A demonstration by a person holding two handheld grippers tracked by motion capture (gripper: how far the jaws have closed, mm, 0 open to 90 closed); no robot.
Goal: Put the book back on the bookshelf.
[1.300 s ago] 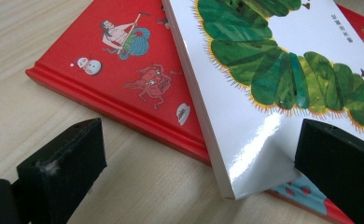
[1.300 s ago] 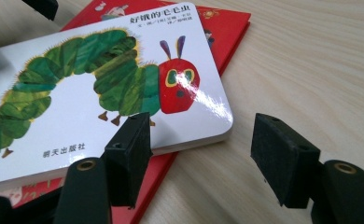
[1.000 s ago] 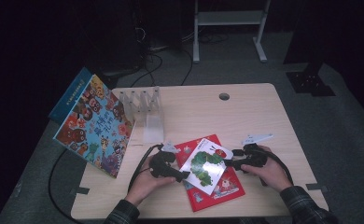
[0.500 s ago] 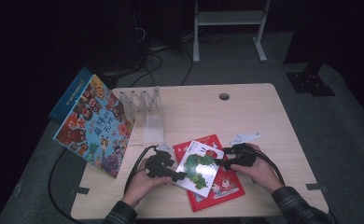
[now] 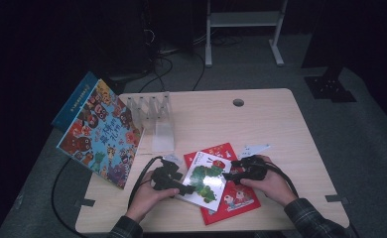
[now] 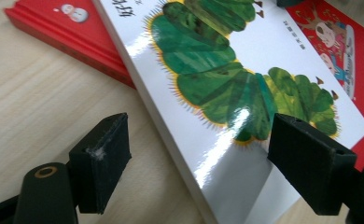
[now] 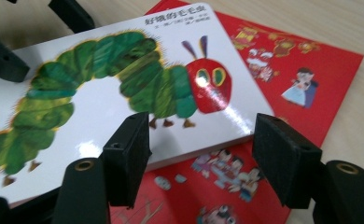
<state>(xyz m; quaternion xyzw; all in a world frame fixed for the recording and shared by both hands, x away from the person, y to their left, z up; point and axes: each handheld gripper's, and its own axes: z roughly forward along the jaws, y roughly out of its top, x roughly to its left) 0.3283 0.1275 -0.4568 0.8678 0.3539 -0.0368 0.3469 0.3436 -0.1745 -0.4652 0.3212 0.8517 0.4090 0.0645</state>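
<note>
Nearest the worktop's front edge, the caterpillar book [image 5: 205, 180] is laid askew on the red book [image 5: 233, 196], now lowered from its earlier tilt, flanked by both unclenched grippers [image 5: 185, 189] [image 5: 227, 175], jaws just narrowed, suggesting regrasping.

White caterpillar book [image 5: 205, 181] lies flat, askew atop red book [image 5: 233, 196].

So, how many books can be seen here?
3: the caterpillar book lies on the red book near the table's front; the colourful book leans at the left. Others may be hidden.
</note>
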